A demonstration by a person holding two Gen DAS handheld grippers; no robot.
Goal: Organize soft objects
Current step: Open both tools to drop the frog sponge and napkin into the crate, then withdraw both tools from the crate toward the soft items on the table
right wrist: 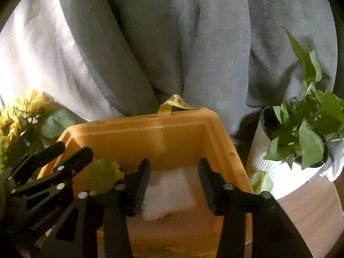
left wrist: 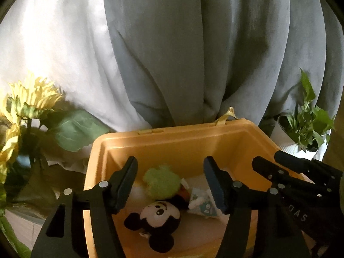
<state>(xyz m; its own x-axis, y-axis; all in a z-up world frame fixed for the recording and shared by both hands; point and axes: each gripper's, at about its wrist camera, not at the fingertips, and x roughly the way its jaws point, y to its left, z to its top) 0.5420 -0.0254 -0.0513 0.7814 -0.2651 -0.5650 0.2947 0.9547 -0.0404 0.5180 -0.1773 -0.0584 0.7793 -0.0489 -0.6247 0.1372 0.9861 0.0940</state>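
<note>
A yellow plastic bin (left wrist: 172, 142) (right wrist: 163, 133) stands in front of both grippers. Inside it lie a black-and-white mouse plush (left wrist: 158, 221), a green fuzzy plush (left wrist: 161, 181) (right wrist: 100, 174), a small white patterned soft item (left wrist: 203, 203) and a white soft piece (right wrist: 167, 195). My left gripper (left wrist: 171, 183) is open and empty above the bin's inside. My right gripper (right wrist: 174, 183) is open and empty above the white piece. Each gripper shows in the other's view, the right one (left wrist: 286, 172) at the right, the left one (right wrist: 60, 157) at the left.
Grey and white curtains (left wrist: 172, 53) hang right behind the bin. Yellow artificial flowers (left wrist: 28, 99) (right wrist: 25, 107) stand at the left. A green potted plant in a white pot (right wrist: 301, 133) (left wrist: 305, 124) stands at the right on a wooden surface (right wrist: 311, 210).
</note>
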